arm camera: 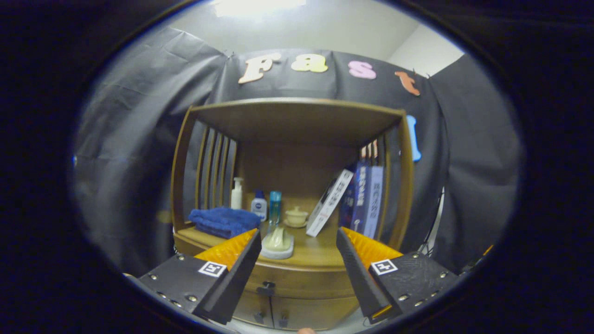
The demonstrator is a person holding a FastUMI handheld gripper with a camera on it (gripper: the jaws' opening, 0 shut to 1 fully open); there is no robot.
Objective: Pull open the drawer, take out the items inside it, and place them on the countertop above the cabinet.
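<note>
Your gripper is open, fingers spread wide with nothing between them, held apart from the cabinet front. The drawer is shut; its dark knob sits between the fingers, low, under the countertop front edge. At that front edge, by your left finger, lies a pale dish. A blue towel fills the left corner, and books lean along the right side. Bottles and a small cup line the back. The middle and front right of the top are bare wood.
</note>
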